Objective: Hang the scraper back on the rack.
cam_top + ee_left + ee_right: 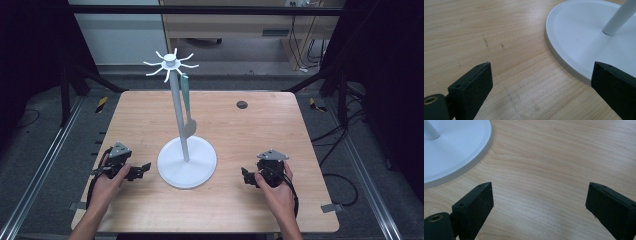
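Hanging from a prong of the white stand (175, 100), mid-worktop (150, 110): a green spoon-like utensil (186, 107), bowl down beside the pole, probably kept off the surface that way. Flanking the round base (574, 45), resting low: left hand-held gripper (141, 169) and right hand-held gripper (246, 176), both released, jaws spread wide, nothing between, seemingly parked ready.

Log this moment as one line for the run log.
left tongs: open, empty | right tongs: open, empty | green spatula: hanging on stand
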Motion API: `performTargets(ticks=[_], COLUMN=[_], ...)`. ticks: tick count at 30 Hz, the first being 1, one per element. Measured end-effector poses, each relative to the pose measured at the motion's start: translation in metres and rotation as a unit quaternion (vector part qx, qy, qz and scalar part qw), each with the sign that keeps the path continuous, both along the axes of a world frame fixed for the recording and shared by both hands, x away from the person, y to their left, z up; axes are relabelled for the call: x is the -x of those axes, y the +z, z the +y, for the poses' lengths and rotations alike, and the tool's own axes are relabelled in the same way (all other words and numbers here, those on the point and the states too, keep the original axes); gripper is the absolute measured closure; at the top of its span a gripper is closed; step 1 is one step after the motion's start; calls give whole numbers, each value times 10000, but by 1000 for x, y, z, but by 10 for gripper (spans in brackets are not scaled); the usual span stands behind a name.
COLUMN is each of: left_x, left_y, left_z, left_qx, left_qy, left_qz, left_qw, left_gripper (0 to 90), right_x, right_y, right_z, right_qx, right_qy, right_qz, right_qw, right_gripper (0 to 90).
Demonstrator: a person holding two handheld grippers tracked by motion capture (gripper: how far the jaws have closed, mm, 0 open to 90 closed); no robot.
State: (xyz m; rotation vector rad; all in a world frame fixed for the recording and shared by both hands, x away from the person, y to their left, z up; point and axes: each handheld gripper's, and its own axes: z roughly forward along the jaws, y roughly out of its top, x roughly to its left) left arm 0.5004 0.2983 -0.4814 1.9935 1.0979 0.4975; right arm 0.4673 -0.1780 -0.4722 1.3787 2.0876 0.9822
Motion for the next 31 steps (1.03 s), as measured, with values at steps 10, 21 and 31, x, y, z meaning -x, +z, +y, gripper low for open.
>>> performTargets(ticks=[10,21,31], left_x=[0,0,-1], left_y=[0,-1,-1], left_z=[0,-3,-4], left_qx=[-10,-52,-32], left_qy=[-3,-50,-58], left_qz=[-7,3,7], left_qw=[10000,10000,10000], left_gripper=[34,34,34], right_x=[-9,-10,-7], right_y=[-11,-20,-19], right_z=[-8,-13,-8], right_qx=[-53,-63,89], right_qy=[-100,-190,-126], right_qz=[41,63,62], right_qw=[9999,9998,9999], right_gripper=[87,96,98])
